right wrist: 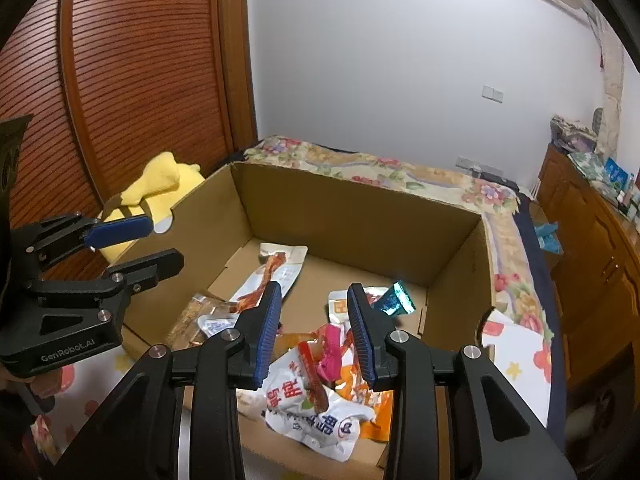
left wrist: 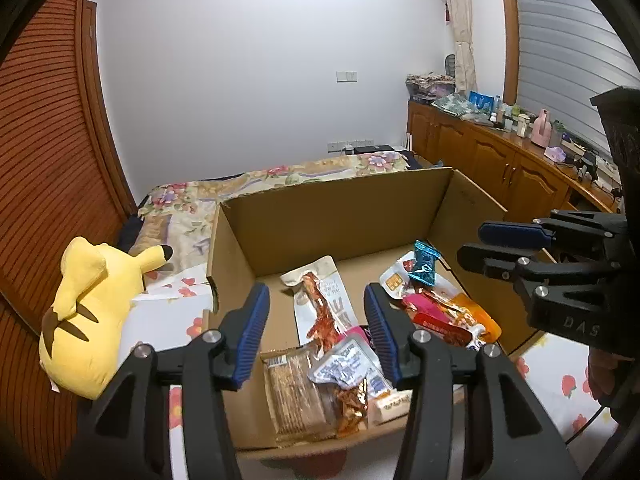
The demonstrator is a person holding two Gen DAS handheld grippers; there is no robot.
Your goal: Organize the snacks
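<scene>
We find the left gripper [left wrist: 316, 330] held above the near-left part of the cardboard box [left wrist: 336, 208], its blue-padded fingers spread wide with nothing between them. The right gripper [right wrist: 314, 330] hangs over the near-right part of the same box, fingers equally parted and empty. Each tool appears in the other's view, at the box's side walls, and the two stand well apart; we judge this spacing lets each work its own half without collision.

Below the left gripper lie a clear pack of brown crackers [left wrist: 296, 396] against the near wall, a small white-and-blue packet [left wrist: 346, 364] overlapping it, and a long white packet showing a red meat strip [left wrist: 320, 304] running toward the box's centre. Below the right gripper sits a heap: a crumpled white packet with blue lettering [right wrist: 316, 416], a pink wrapper [right wrist: 330, 350] and an orange packet [right wrist: 374, 400] under them. A blue foil sweet [right wrist: 394, 300] rests farther back toward the right wall.

The snacks are all inside the box but lie mixed and overlapping, so we judge sorting has hardly begun. The loose foil and film will likely crumple or slide when pinched.

The box stands on a bed with a floral cover [right wrist: 516, 292]. A yellow plush toy [left wrist: 88, 312] lies just beside the box's left wall.
</scene>
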